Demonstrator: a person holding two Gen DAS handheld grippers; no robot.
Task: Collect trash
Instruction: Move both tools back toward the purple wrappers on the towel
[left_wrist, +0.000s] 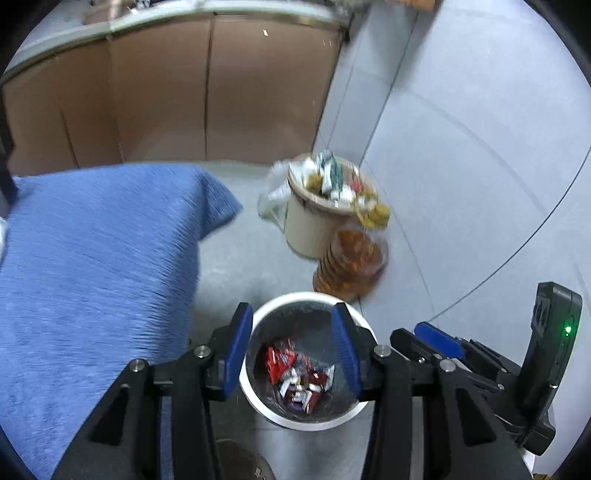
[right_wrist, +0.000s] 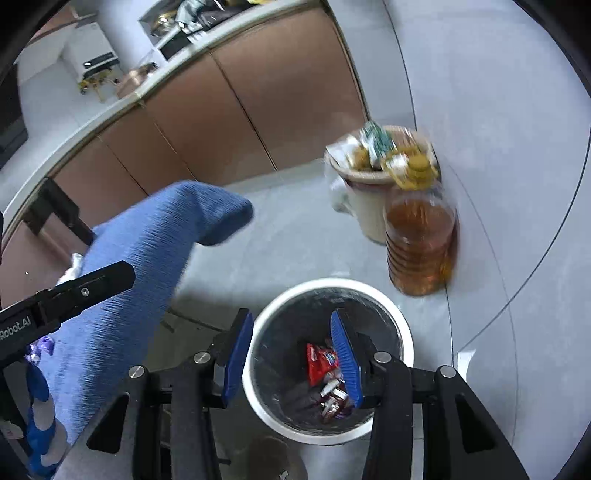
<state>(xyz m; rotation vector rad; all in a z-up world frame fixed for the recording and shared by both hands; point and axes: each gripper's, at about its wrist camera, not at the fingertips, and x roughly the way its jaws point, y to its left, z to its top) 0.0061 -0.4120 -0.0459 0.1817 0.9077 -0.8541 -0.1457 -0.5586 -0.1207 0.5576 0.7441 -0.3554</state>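
left claw (left_wrist: 291, 350) open, empty, above the bin (left_wrist: 364, 325). right claw (right_wrist: 291, 354) likewise open and empty, one finger over the bin (right_wrist: 404, 332) mouth. wrappers (left_wrist: 295, 376) lie at the bin's bottom (right_wrist: 325, 369). blue cloth (left_wrist: 92, 258) beside it. beyond, on the floor (left_wrist: 461, 166), an oil bottle (right_wrist: 419, 240) touches a full cream bucket (left_wrist: 306, 225).

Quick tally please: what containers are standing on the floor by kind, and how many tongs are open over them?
White-rimmed trash bins: 1, wrappers inside
Beige overfilled bins: 1
Amber liquid bottles: 1
Total containers: 3
Open tongs: 2, left tongs and right tongs, both empty above the white-rimmed bin
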